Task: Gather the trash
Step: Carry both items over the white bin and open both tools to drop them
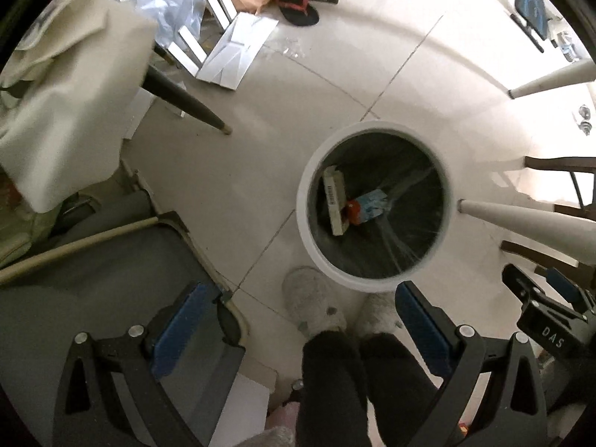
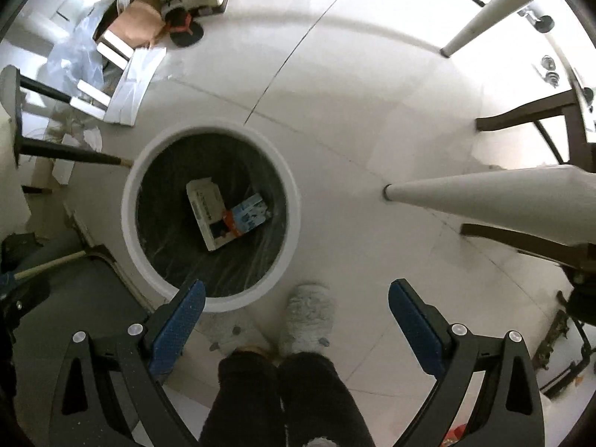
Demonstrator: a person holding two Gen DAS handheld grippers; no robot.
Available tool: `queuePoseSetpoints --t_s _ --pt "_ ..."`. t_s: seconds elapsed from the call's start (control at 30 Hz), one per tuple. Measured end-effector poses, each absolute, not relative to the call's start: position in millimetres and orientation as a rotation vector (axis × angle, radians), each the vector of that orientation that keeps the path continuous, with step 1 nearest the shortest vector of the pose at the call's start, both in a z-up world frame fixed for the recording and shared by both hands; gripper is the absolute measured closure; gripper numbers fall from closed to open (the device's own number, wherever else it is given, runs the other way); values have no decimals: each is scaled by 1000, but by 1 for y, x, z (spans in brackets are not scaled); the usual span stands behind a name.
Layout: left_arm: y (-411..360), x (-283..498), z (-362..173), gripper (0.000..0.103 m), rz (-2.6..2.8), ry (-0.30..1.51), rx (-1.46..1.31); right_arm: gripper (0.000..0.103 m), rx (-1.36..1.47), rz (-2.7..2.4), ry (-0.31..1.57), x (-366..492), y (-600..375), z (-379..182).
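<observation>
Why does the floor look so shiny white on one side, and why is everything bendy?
In the right wrist view, bright light washes out the floor at upper right. In the left wrist view, the trash bin rim looks slightly smeared by motion, and its dark liner shows streaky glare. Both fisheye lenses curve straight tile lines, with dark corners.

I see the bin [image 2: 211,300] on the floor [image 2: 354,111], two boxes [image 2: 208,216] lying inside it. My slippers [image 2: 309,313] sit at its six o'clock, a table leg [image 2: 465,197] at three, scattered cardboard [image 2: 138,70] at eleven.
</observation>
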State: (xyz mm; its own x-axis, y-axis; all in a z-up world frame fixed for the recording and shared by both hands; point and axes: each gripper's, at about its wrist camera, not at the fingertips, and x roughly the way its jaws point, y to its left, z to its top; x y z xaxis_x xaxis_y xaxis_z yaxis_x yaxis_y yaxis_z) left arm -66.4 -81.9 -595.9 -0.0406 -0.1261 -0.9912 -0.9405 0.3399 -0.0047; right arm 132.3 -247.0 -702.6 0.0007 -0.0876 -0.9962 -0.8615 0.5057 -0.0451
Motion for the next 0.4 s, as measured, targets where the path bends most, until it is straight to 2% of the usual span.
queuePoseSetpoints --t_s 0.4 --pt "-101 -71 -440 0 897 1433 -970 3 -834 823 1413 115 -258 -508"
